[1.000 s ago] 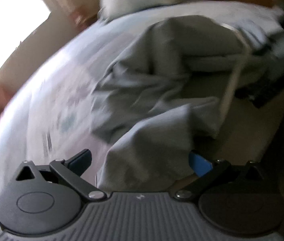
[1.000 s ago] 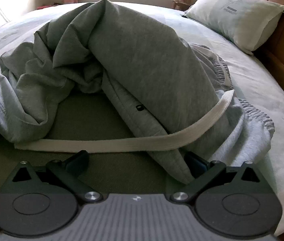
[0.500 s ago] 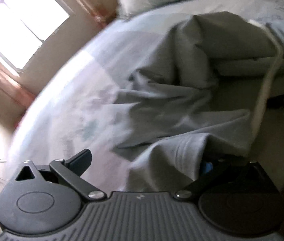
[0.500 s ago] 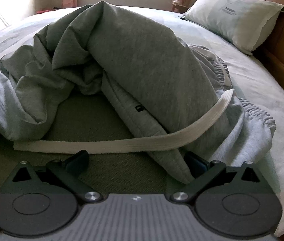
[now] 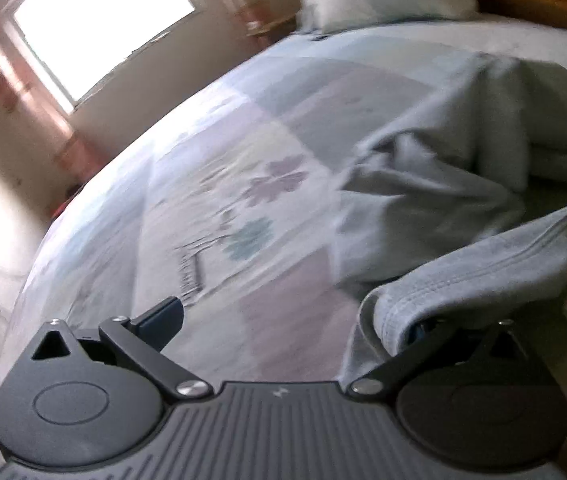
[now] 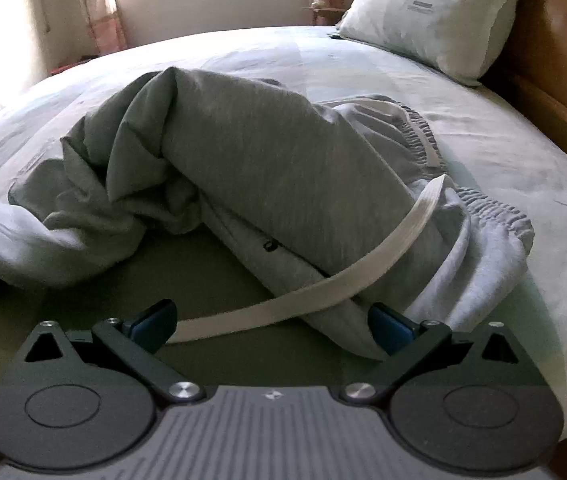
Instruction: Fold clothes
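Note:
Grey sweatpants (image 6: 267, 152) lie crumpled in a heap on the bed. Their elastic waistband (image 6: 495, 216) bunches at the right. A flat white drawstring (image 6: 363, 268) trails from it toward me. My right gripper (image 6: 271, 326) is open at the near edge of the heap, with the drawstring crossing between its fingers; the right fingertip (image 6: 391, 328) touches a fold. In the blurred left wrist view the sweatpants (image 5: 443, 184) fill the right side. A stitched leg hem (image 5: 463, 272) drapes over the right finger of my open left gripper (image 5: 287, 324) and hides that fingertip.
The bed cover (image 5: 243, 200) is pale with a flower print, and a dark green patch (image 6: 187, 272) lies under the heap. A pillow (image 6: 435, 16) rests against the wooden headboard (image 6: 563, 60) at the back right. A bright window (image 5: 95, 36) is beyond the bed.
The left gripper has swung left, so the cloth once between its fingers now only hangs over the right one. The right gripper has drawn back and the heap has sunk lower.

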`<state>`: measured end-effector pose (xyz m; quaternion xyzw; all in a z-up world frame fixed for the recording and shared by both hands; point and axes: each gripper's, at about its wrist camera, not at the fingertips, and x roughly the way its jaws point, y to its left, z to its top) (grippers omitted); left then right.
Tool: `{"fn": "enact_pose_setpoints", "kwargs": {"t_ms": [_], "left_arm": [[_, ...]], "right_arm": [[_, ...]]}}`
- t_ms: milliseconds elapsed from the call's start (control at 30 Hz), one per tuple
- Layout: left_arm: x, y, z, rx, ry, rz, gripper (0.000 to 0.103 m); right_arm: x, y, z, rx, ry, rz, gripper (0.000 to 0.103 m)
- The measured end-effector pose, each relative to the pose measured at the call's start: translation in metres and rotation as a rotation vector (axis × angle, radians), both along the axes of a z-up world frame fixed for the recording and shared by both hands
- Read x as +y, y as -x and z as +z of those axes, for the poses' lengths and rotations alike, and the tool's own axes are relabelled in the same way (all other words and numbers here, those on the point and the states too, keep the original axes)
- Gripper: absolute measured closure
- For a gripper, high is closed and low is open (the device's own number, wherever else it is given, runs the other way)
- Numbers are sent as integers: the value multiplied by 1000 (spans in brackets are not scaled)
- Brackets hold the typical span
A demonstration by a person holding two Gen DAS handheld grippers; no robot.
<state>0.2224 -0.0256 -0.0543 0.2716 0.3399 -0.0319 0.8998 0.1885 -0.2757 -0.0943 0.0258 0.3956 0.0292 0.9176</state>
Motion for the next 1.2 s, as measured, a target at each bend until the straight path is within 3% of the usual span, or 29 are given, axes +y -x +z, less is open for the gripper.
{"fn": "enact_pose_setpoints", "kwargs": {"t_ms": [133, 267, 600, 1000, 1200], "left_arm": [[16, -2, 7, -51, 20, 31, 1], [31, -7, 13, -104, -11, 78, 1], [117, -34, 36, -208, -111, 257, 5], [214, -75, 35, -212, -168, 422, 6], [248, -104, 26, -199, -154, 463, 6]], "right_arm": [[7, 0, 1, 12, 30, -3, 0], [11, 3, 7, 8, 43, 1, 0], [35, 1, 15, -4, 81, 28, 0], [65, -17, 16, 15, 130, 60, 0], [80, -30, 14, 29, 148, 71, 0]]}}
